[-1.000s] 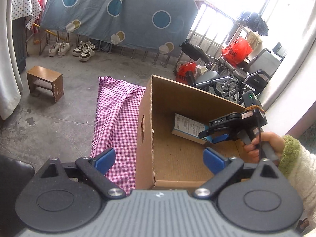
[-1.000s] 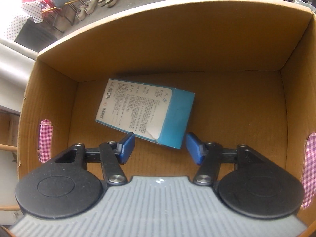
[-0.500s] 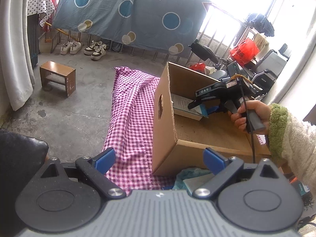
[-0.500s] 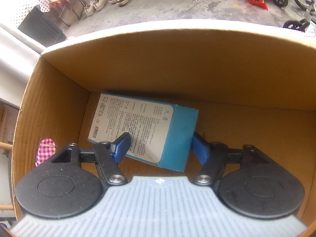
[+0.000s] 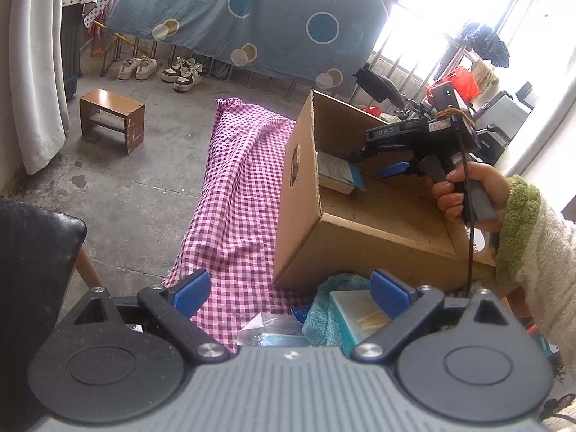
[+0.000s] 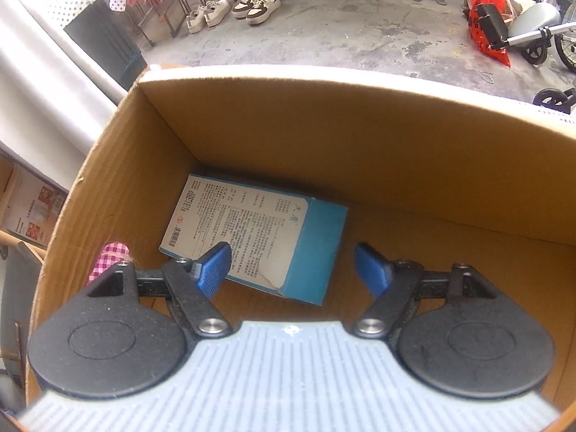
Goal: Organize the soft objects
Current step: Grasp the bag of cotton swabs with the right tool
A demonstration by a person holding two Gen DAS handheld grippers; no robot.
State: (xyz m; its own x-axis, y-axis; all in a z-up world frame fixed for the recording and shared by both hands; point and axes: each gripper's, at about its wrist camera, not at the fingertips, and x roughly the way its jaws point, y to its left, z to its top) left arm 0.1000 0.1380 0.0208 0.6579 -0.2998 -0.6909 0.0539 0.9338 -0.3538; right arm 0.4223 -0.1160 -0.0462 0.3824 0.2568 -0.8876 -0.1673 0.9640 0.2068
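Observation:
A cardboard box [image 5: 360,223] stands on a pink checked cloth [image 5: 237,194]. A blue and white carton [image 6: 259,237] lies flat on the box floor, also seen in the left wrist view [image 5: 340,172]. My right gripper [image 6: 293,261] is open and empty, raised above the carton inside the box; it also shows in the left wrist view [image 5: 378,165]. My left gripper [image 5: 289,289] is open and empty, in front of the box, above a teal cloth [image 5: 324,309], a teal carton [image 5: 356,316] and a clear packet [image 5: 270,334].
A black chair seat [image 5: 32,252] is at the left. A wooden stool [image 5: 111,115], shoes [image 5: 162,68], a hanging blue sheet [image 5: 252,18] and a bicycle [image 6: 532,36] stand on the concrete floor beyond.
My left gripper has pulled back from the box and now hangs over the pile in front of it. My right gripper has opened wider and lifted away from the carton, which stays on the box floor.

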